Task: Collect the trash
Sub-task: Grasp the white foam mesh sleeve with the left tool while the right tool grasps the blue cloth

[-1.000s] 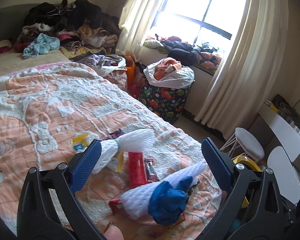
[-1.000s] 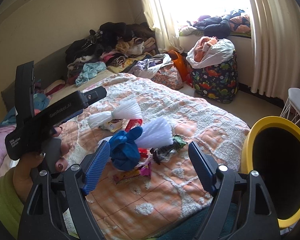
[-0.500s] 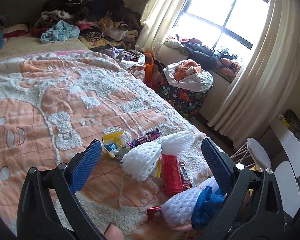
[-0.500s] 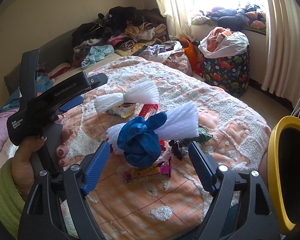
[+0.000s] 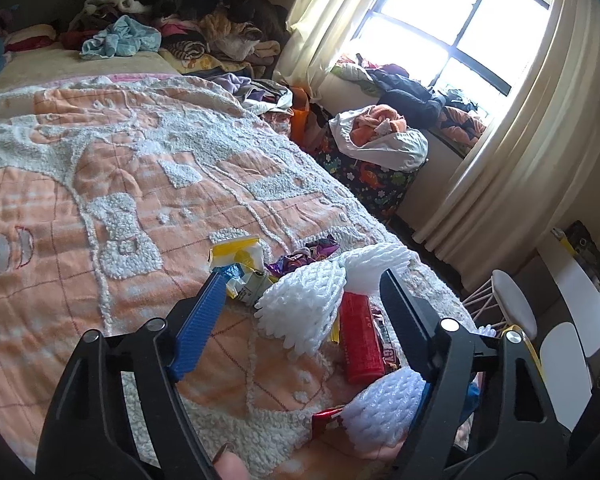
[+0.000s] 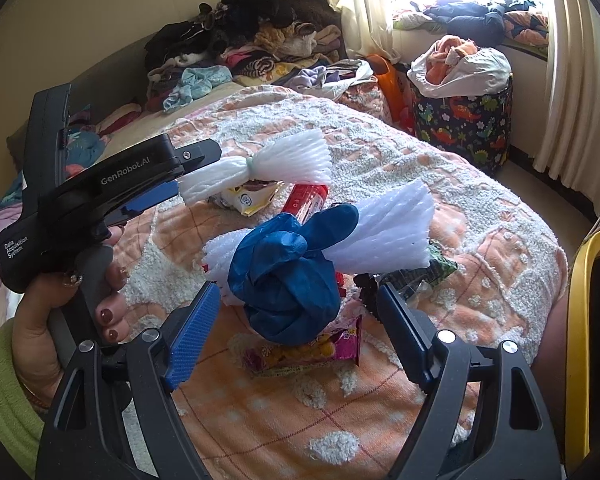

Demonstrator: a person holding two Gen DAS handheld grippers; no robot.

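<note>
Trash lies in a heap on the orange and white bedspread [image 5: 100,184]. My left gripper [image 5: 300,296] is open, its jaws either side of a white foam net [image 5: 304,304]; the net also shows in the right wrist view [image 6: 284,160]. A red wrapper [image 5: 360,340] and a yellow packet [image 5: 236,256] lie beside it. My right gripper [image 6: 296,312] is open around a crumpled blue glove [image 6: 284,280], which rests on a second white foam net [image 6: 388,232]. A pink snack wrapper [image 6: 300,354] lies under the glove.
A yellow-rimmed bin [image 6: 580,320] stands at the bed's right edge. A dinosaur-print hamper [image 6: 464,120] full of clothes stands by the window. Clothes are piled at the far end of the bed [image 5: 172,12]. White stools [image 5: 516,308] stand on the right.
Both grippers have moved forward and down towards the trash. The left now brackets the foam net, the right brackets the blue glove. Both have stayed open.
</note>
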